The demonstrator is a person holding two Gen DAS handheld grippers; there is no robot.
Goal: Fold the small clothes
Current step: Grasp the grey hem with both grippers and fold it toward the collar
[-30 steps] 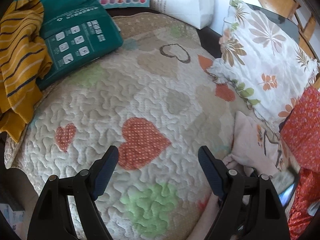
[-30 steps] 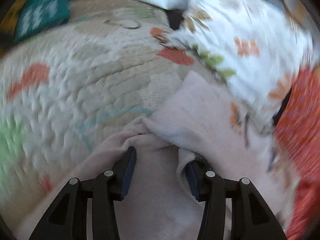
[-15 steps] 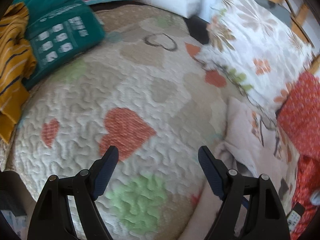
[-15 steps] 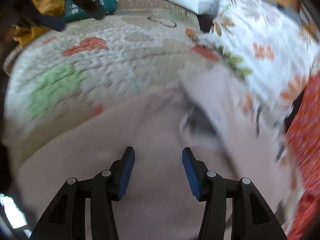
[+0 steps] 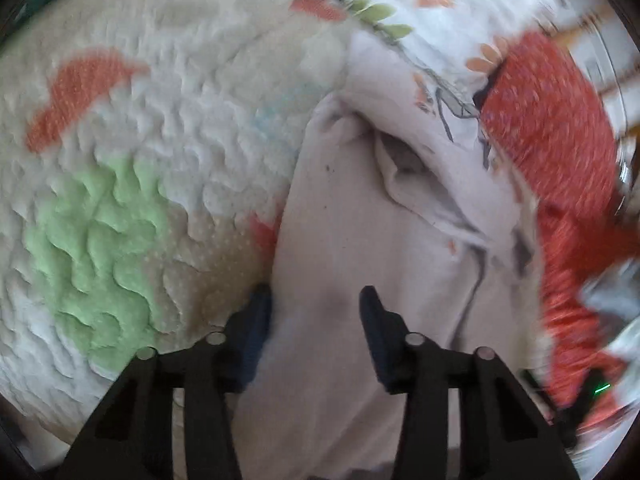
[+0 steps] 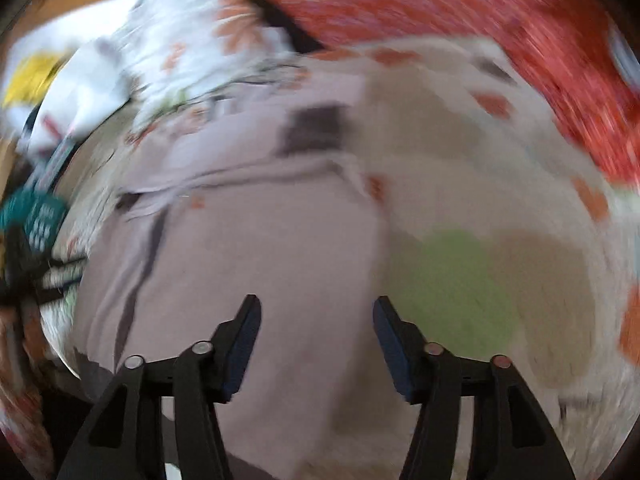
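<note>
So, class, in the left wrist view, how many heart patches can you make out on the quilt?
3 at least: an orange heart upper left, a green heart lower left, and a red one partly hidden under the pale garment.

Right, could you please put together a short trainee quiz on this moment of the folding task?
1. True or false: the pale pink garment lies on the heart-patterned quilt.
2. In the left wrist view, what lies to the right of the garment? A. a red dotted fabric; B. a wooden bowl; C. a blue towel.
3. Fill in the missing word: the jaws of the left gripper stand ____, one on each side of the garment's left edge.

Key: 1 true; 2 A; 3 open.
</note>
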